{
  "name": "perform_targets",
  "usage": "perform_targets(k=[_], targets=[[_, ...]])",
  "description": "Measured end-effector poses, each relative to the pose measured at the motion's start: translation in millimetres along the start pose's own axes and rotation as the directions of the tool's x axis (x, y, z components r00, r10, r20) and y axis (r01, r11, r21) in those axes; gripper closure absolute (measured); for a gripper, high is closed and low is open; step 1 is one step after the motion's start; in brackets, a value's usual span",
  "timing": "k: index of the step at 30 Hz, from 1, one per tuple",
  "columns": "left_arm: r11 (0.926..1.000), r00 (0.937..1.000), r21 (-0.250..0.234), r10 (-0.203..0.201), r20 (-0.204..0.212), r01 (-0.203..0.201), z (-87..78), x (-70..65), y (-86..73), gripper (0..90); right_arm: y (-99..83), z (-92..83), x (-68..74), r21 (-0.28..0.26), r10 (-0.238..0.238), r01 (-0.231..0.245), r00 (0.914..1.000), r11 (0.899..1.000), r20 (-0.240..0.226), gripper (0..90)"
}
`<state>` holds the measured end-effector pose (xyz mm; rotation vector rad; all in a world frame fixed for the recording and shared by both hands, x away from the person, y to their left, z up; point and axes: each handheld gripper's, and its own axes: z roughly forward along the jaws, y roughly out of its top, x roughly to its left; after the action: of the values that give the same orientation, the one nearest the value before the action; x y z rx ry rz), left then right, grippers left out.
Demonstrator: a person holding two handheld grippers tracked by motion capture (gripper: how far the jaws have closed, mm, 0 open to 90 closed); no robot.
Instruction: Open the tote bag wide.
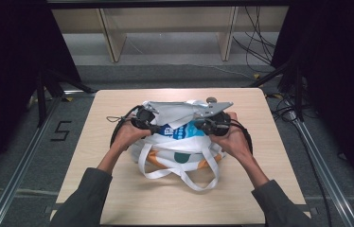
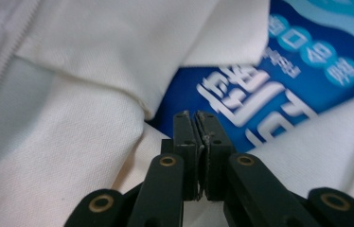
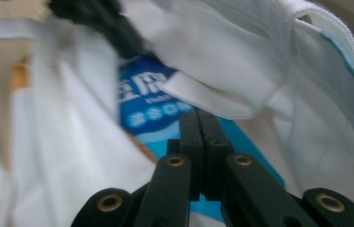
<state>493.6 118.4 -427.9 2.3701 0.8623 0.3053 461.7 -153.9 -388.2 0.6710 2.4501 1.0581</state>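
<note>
White tote bag (image 1: 180, 151), mid-surface (image 1: 118, 189), blue packet (image 1: 177, 131) showing at its mouth: left tongs (image 2: 196, 116) and right tongs (image 3: 199, 116) both shut and holding nothing, so any nudge risks snagging loose cloth or pushing the packet out.

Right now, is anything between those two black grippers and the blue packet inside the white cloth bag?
Nothing visible blocks it. The white cloth tote bag gapes, baring the blue printed packet just past the shut left gripper and shut right gripper. A cloth flap overhangs its upper edge.
</note>
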Motion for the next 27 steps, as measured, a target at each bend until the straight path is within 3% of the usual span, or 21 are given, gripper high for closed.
perform_targets(k=[2, 3, 4, 5, 6, 8, 9, 10, 11, 13, 14, 16, 17, 18, 19, 20, 21, 23, 24, 25, 27], targets=[[0.9984, 0.9986, 0.034, 0.044, 0.028, -0.045, -3.8, -8.5, -3.0, 87.5, 0.9, 15.0, -16.2, 0.058, 0.030, -0.031, 0.9993, 0.998, 0.022, 90.0], [0.9952, 0.9963, 0.051, 0.082, 0.024, -0.083, -5.8, -13.5, -5.2, 87.5, 0.9, 15.0, -16.2, 0.058, 0.030, -0.031, 0.9993, 0.998, 0.022, 90.0], [0.9940, 0.9952, 0.050, 0.097, 0.017, -0.097, -6.6, -18.7, -8.5, 89.3, -3.8, 27.2, -28.7, 0.121, 0.055, -0.061, 0.9969, 0.991, 0.057, 90.0], [0.9916, 0.9933, 0.059, 0.114, 0.019, -0.115, -7.7, -21.7, -12.1, 89.3, -3.8, 27.2, -28.7, 0.121, 0.055, -0.061, 0.9969, 0.991, 0.057, 90.0], [0.9915, 0.9932, 0.060, 0.114, 0.026, -0.115, -10.0, -23.8, -20.8, 89.3, -13.6, 37.7, -43.8, 0.158, 0.106, -0.117, 0.9913, 0.980, 0.079, 90.0], [0.9921, 0.9932, 0.057, 0.109, 0.042, -0.111, -13.1, -23.2, -26.4, 89.3, -19.4, 41.3, -52.4, 0.169, 0.125, -0.139, 0.9877, 0.976, 0.095, 90.0], [0.9937, 0.9939, 0.051, 0.097, 0.054, -0.100, -17.4, -22.4, -33.9, 89.3, -30.4, 46.9, -64.2, 0.164, 0.193, -0.208, 0.9757, 0.964, 0.103, 90.0], [0.9937, 0.9939, 0.051, 0.097, 0.054, -0.100, -17.4, -22.4, -33.9, 89.4, -30.4, 46.9, -64.2, 0.164, 0.193, -0.208, 0.9757, 0.964, 0.103, 90.0], [0.9964, 0.9938, 0.011, 0.083, 0.074, -0.084, -22.6, -21.1, -42.9, 89.4, -37.7, 51.5, -71.3, 0.190, 0.214, -0.230, 0.9717, 0.955, 0.100, 90.0], [0.9960, 0.9931, 0.016, 0.086, 0.079, -0.087, -23.6, -22.4, -44.0, 89.4, -38.6, 53.6, -71.8, 0.192, 0.235, -0.249, 0.9674, 0.949, 0.095, 90.0], [0.9920, 0.9916, 0.023, 0.123, 0.039, -0.124, -24.0, -27.5, -39.2, 89.2, -34.5, 56.3, -70.2, 0.218, 0.202, -0.221, 0.9736, 0.951, 0.107, 90.0], [0.9897, 0.9900, 0.028, 0.140, 0.019, -0.140, -26.0, -29.0, -35.1, 86.6, -29.8, 53.6, -68.7, 0.225, 0.165, -0.186, 0.9802, 0.956, 0.109, 90.0], [0.9928, 0.9925, 0.001, 0.119, 0.026, -0.119, -27.2, -29.9, -31.0, 85.3, -24.3, 48.7, -65.2, 0.197, 0.157, -0.177, 0.9808, 0.964, 0.116, 90.0], [0.9939, 0.9945, -0.047, 0.102, 0.026, -0.100, -30.0, -26.0, -17.8, 83.8, -13.1, 34.8, -57.3, 0.125, 0.192, -0.199, 0.9794, 0.972, 0.062, 90.0], [0.9942, 0.9954, -0.053, 0.095, 0.014, -0.094, -28.8, -23.0, -9.8, 84.2, -6.6, 27.9, -52.5, 0.114, 0.188, -0.191, 0.9814, 0.975, 0.036, 90.0], [0.9948, 0.9962, -0.056, 0.086, 0.007, -0.086, -26.8, -20.1, -3.6, 84.2, -0.4, 23.3, -47.1, 0.114, 0.176, -0.175, 0.9845, 0.978, 0.002, 90.0], [0.9952, 0.9976, -0.070, 0.068, -0.011, -0.068, -22.1, -15.3, 3.8, 84.1, 1.8, 26.2, -42.9, 0.067, 0.129, -0.127, 0.9911, 0.990, -0.033, 90.0], [0.9964, 0.9983, -0.069, 0.046, -0.037, -0.048, -16.6, -10.5, 9.6, 84.3, 4.8, 26.6, -36.0, 0.086, 0.097, -0.092, 0.9933, 0.992, -0.062, 90.0], [0.9969, 0.9978, -0.077, 0.013, -0.065, -0.018, -9.3, -3.6, 14.8, 84.6, 3.6, 29.5, -21.9, 0.136, 0.035, -0.020, 0.9936, 0.990, -0.108, 90.0], [0.9964, 0.9973, -0.084, -0.018, -0.071, 0.012, -3.7, 1.6, 17.4, 84.7, 0.0, 29.5, -17.4, 0.161, 0.017, 0.001, 0.9931, 0.987, -0.116, 90.0], [0.9966, 0.9953, -0.071, -0.048, -0.084, 0.042, 4.6, 11.2, 20.7, 84.9, -4.8, 28.8, -13.3, 0.182, 0.032, -0.010, 0.9927, 0.983, -0.116, 90.0]])
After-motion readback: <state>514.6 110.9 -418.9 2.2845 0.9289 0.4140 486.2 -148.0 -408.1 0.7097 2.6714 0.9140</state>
